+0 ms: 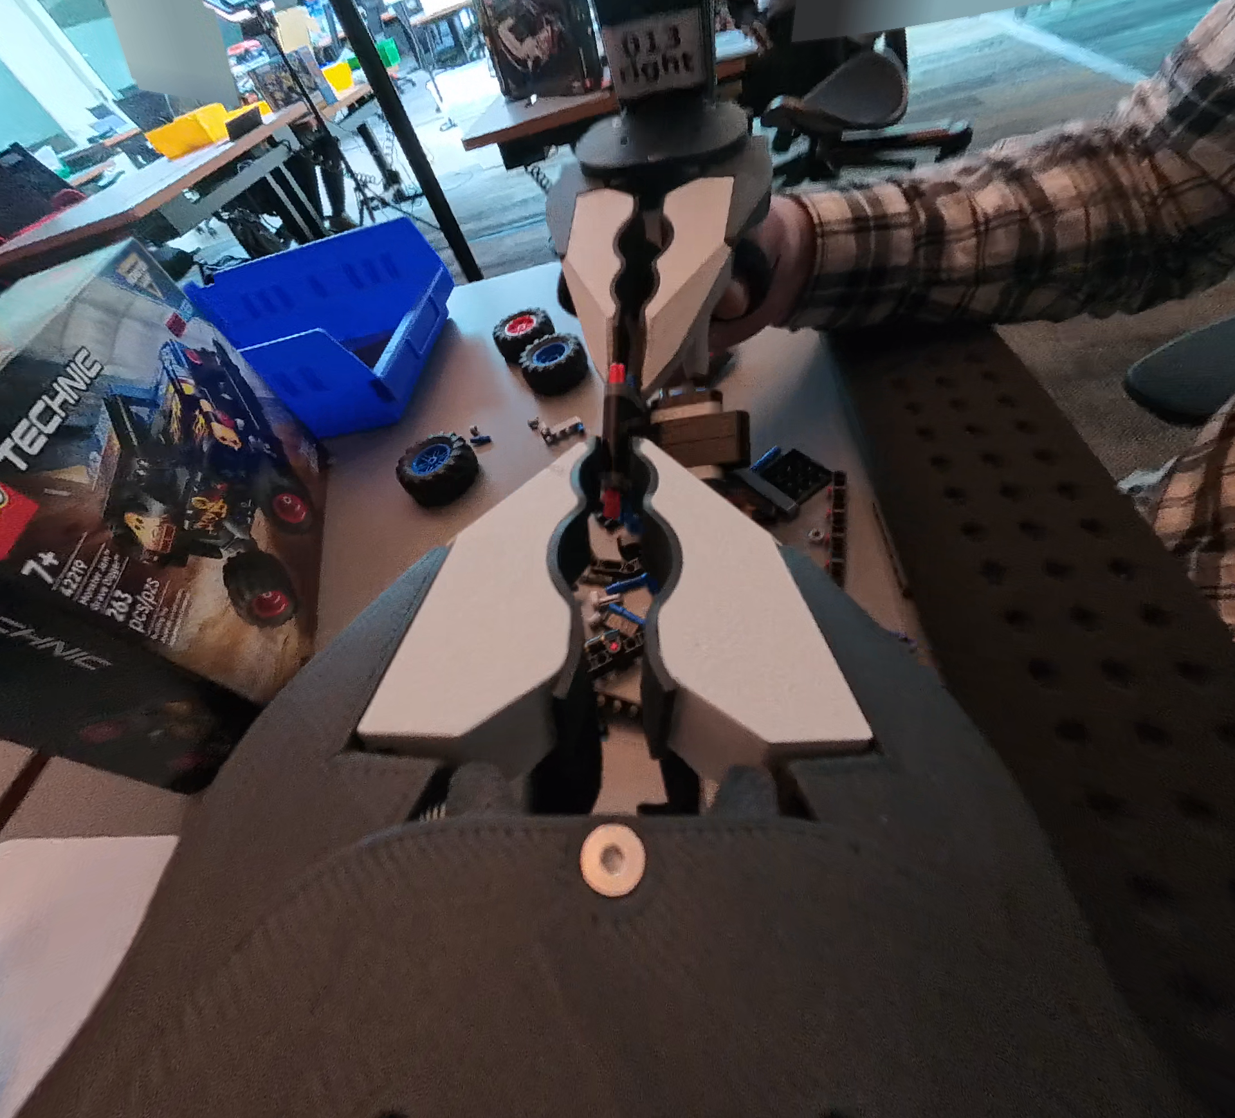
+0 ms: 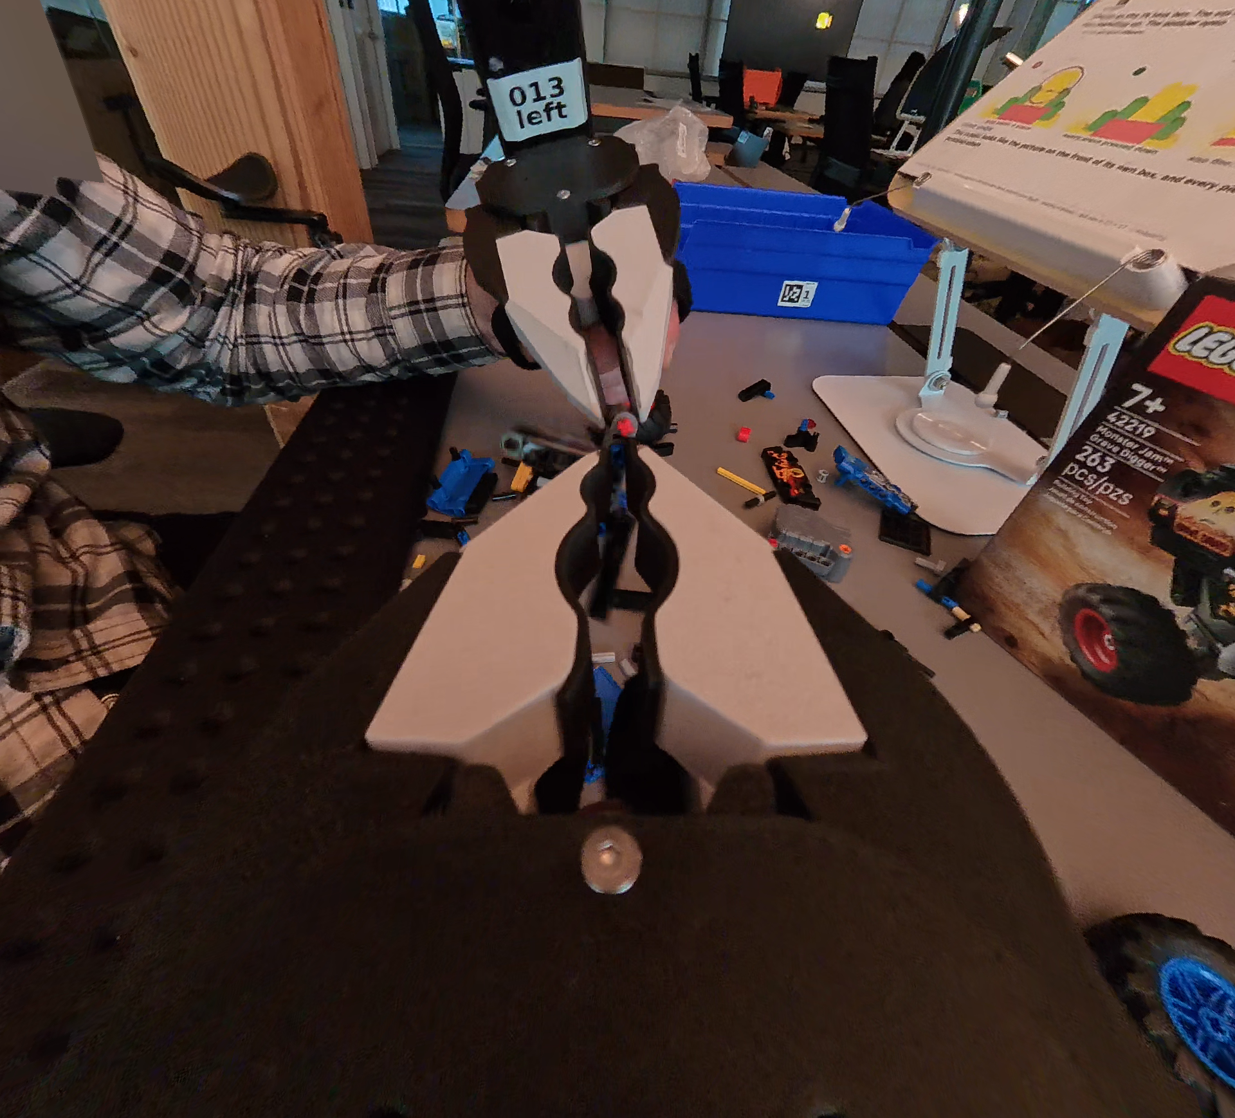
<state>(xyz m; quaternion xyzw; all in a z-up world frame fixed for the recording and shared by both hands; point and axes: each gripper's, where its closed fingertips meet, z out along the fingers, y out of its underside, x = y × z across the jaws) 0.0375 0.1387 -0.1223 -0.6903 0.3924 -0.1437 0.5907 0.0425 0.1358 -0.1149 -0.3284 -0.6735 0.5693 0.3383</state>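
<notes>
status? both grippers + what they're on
Left gripper and right gripper tip to tip, both shut on black beam assembly. Loose wheels, blue bin alongside.

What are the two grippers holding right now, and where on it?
Both grip one thin black toy-brick piece with red pins, raised above the table. The left gripper pinches its near end, the right gripper its far end, tip to tip.

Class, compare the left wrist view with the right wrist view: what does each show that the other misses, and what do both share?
Only the left wrist view shows the two wheels lying together beyond the grippers. Only the right wrist view shows the white stand holding an instruction sheet. Both show the left gripper and right gripper tip to tip, each shut on the small black assembly, plus the blue bin and toy box.
</notes>
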